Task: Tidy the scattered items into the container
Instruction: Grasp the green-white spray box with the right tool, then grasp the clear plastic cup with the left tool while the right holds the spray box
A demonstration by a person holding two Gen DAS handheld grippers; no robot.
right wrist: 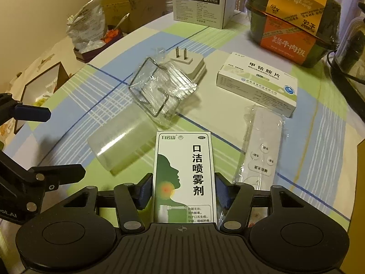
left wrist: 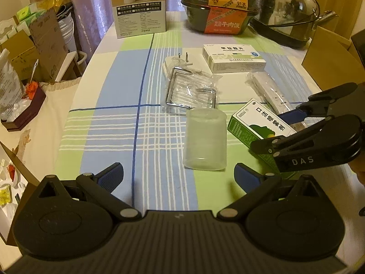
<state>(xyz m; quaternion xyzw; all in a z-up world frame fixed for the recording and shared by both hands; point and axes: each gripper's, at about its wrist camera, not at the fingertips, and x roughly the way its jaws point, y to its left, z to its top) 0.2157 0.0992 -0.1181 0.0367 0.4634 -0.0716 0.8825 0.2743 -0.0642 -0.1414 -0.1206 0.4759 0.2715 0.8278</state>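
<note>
My right gripper [right wrist: 184, 190] is shut on a green-and-white spray box [right wrist: 184, 171], its pads against the box's long sides. The left wrist view shows that box [left wrist: 255, 123] tilted in the right gripper [left wrist: 271, 131]. A translucent plastic container [left wrist: 205, 140] seems to lie on its side on the checked cloth, just ahead of my open, empty left gripper [left wrist: 179, 174]. Beyond it lie a plastic-wrapped wire rack [left wrist: 191, 89], a white plug adapter [left wrist: 178, 62], a white tablet box [left wrist: 235, 58] and a bagged white remote [left wrist: 269, 91].
At the table's far end stand a tall white product box [left wrist: 141, 6], a black-and-orange meal bowl [left wrist: 219, 6] and a steel kettle [left wrist: 289, 11]. A cardboard box [left wrist: 328, 52] sits at the right edge. Bags and boxes [left wrist: 29, 52] crowd the space left of the table.
</note>
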